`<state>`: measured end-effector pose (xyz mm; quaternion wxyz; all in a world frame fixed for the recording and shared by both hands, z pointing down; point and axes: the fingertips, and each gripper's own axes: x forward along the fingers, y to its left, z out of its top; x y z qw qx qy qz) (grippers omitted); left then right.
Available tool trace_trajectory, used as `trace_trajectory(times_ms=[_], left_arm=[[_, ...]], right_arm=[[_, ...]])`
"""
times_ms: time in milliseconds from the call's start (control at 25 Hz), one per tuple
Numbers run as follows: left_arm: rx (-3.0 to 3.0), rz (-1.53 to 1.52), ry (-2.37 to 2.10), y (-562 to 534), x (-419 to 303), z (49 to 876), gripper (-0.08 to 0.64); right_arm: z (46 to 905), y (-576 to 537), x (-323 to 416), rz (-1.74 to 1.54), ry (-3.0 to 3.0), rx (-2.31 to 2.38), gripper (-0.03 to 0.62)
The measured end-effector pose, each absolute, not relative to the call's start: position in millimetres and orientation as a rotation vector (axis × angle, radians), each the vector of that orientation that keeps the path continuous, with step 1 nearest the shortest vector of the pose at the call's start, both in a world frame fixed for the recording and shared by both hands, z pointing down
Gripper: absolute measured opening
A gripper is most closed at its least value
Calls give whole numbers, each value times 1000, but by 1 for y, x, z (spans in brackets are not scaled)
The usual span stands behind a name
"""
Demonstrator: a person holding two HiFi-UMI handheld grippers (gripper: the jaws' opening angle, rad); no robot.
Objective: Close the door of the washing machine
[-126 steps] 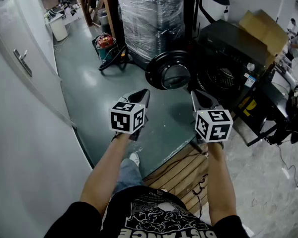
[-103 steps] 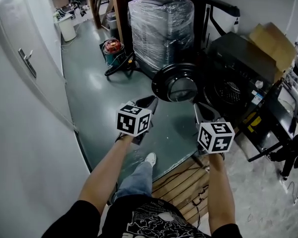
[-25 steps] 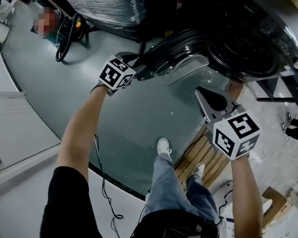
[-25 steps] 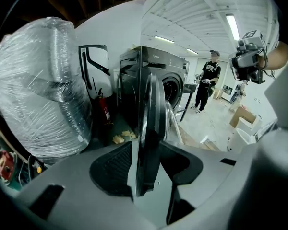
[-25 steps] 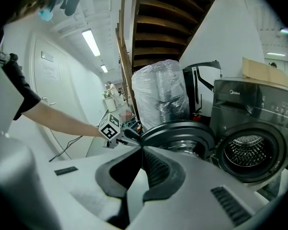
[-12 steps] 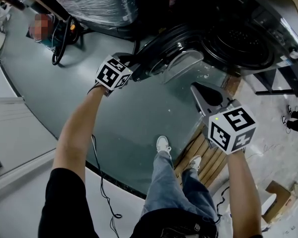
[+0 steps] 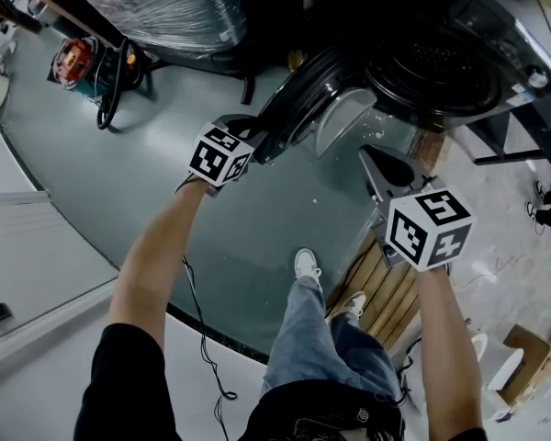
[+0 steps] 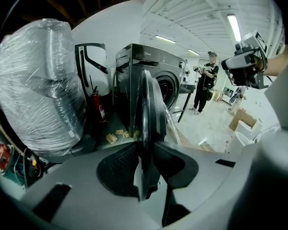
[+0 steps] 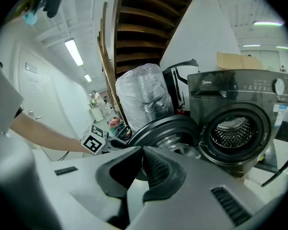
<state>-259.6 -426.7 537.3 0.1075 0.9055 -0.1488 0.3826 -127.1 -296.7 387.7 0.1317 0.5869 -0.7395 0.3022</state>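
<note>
The left claw (image 8: 145,152) is closing on the rim of the round black glass-centred door (image 8: 151,107), which is standing swung well out from the dark grey front-loading washing machine (image 9: 230,123). I'd be getting that pinch firm first, then guiding the door along its hinge arc. The right claw (image 9: 143,159) is hanging shut and empty (best keeping clear of the drum opening).

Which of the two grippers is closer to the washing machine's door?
Left. The left gripper is at the door, its jaws closing on its rim. The right gripper, jaws together and empty, hangs apart from it.
</note>
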Motion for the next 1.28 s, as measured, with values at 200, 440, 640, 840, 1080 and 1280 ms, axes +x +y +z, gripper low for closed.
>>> trace_trajectory(times_ms=[200,440,640,840,1080,1280], left_arm=[[2627,1084,-429,-397,-245,540,101],[2594,1027,-443,-364,-226,539,103],[2564,999,-461,-344,-213,540,107],[2549,990,-510,-334,-201,540,107],[2509,971,-580,-317,-192,541,107],[2476,955,-624,-299,-173,539,109]], right_arm=[[392,-280,-114,937,-2110,1792,23],[388,-270,-103,904,-2093,1841,23],[388,-254,-88,876,-2075,1862,22],[391,-244,-66,850,-2077,1893,23],[396,-231,-57,849,-2147,1886,23],[400,-213,-31,845,-2163,1877,23]])
